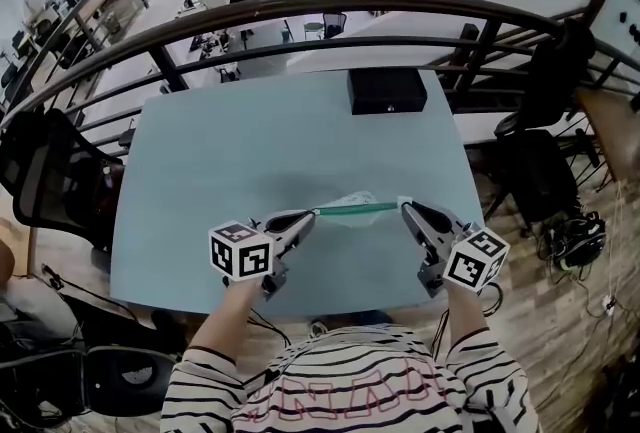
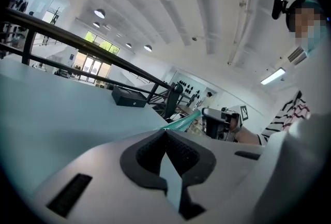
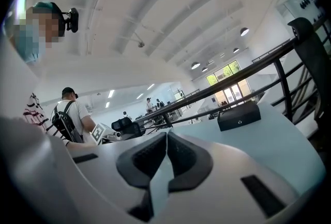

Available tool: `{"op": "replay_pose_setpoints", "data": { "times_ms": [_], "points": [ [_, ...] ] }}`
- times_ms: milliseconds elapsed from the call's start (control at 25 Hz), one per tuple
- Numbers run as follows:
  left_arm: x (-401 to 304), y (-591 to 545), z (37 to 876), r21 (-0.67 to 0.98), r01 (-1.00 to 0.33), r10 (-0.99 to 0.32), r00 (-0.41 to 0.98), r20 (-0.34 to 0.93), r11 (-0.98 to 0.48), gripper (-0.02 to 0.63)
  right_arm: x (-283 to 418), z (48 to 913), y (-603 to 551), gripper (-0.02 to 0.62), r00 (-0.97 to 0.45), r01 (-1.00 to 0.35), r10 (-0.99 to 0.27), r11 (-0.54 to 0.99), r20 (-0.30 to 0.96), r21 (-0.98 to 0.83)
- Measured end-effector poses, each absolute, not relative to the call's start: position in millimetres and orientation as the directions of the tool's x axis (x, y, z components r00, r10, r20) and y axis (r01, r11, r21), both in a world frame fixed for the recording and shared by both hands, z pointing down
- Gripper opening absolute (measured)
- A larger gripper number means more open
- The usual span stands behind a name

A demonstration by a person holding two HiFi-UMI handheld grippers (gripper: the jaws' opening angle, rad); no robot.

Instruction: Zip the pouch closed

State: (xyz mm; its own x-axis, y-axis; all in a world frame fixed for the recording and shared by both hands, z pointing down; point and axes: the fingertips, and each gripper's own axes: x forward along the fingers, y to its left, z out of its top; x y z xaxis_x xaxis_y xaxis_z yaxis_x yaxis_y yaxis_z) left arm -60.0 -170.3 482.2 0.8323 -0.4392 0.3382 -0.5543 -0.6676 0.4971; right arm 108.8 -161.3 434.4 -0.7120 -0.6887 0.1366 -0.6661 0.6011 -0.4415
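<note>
Closest to me is my striped shirt [image 1: 360, 381], with both arms reaching out over the pale blue table [image 1: 230, 151]. I hold the left gripper [image 1: 303, 218] with its marker cube [image 1: 241, 251] turned up toward me, and its jaws are pressed together on the left end of the pouch [image 1: 356, 205]. From that gripper's own view the teal zipper edge [image 2: 182, 121] runs straight out from the closed tip toward my other tool. The right gripper [image 1: 408, 211], its cube [image 1: 476, 259] beside my right wrist, has its jaws squeezed shut as well. The pouch's pale right corner sits at their tip in the head view, though the right gripper's own view does not show the pouch itself. So the pouch hangs between the two tools near the table's front edge, zipper line [image 1: 355, 210] level and taut from one tip to the other. A black box [image 1: 387, 91] stands at the far edge of the table, well apart from the pouch, just before the dark curved railing [image 1: 300, 16]. A black office chair [image 1: 50, 181] stands off the table's left side.
</note>
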Motion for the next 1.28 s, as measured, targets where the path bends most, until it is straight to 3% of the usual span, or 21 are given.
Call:
{"op": "replay_pose_setpoints", "data": {
  "times_ms": [560, 1280],
  "points": [
    [-67, -169, 472, 0.306, -0.585, -0.456, 0.795, 0.4, -0.751, 0.023, 107, 460, -158, 0.031, -0.693, -0.663, -0.707, 0.546, 0.144, -0.512],
    [-75, -162, 445, 0.002, -0.664, -0.621, 0.7, 0.352, -0.748, 0.023, 97, 453, -145, 0.031, -0.641, -0.719, -0.759, 0.54, 0.117, -0.437]
  ]
}}
